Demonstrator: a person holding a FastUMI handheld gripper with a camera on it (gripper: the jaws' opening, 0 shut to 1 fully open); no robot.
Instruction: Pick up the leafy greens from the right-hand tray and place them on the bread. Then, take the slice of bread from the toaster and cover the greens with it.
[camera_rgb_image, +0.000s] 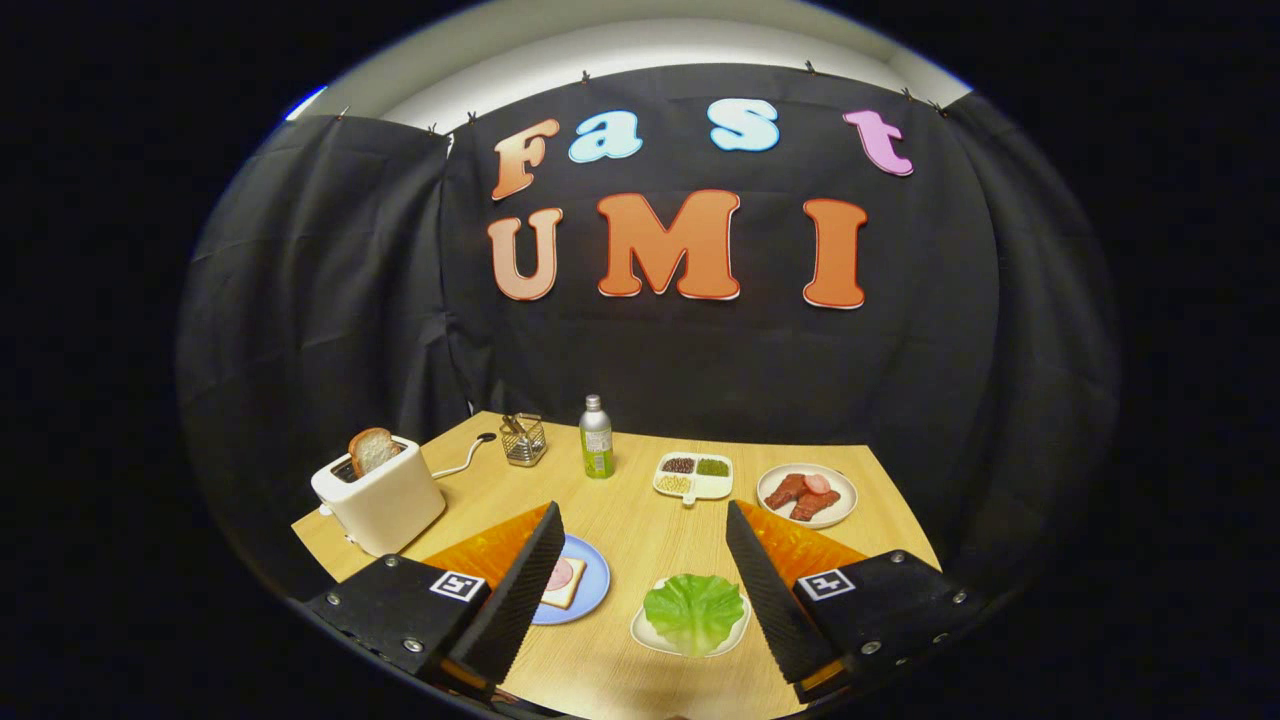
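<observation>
A green lettuce leaf (694, 612) lies on a small white tray (646, 634) on the wooden table, between my two fingers and closer to the right one. A slice of bread with a pink round of meat on it (562, 581) rests on a blue plate (590, 587), partly hidden behind my left finger (520, 590). Beyond the left finger a white toaster (380, 494) stands with a browned bread slice (372, 451) sticking up from its slot. My gripper (640, 545) hovers above the table, open wide, holding nothing.
At the back of the table stand a green bottle (597, 437) and a wire basket (524, 441). A white divided dish of beans (693, 475) and a round plate of sausages (807, 494) lie toward the right. The toaster's cord (462, 462) trails behind it.
</observation>
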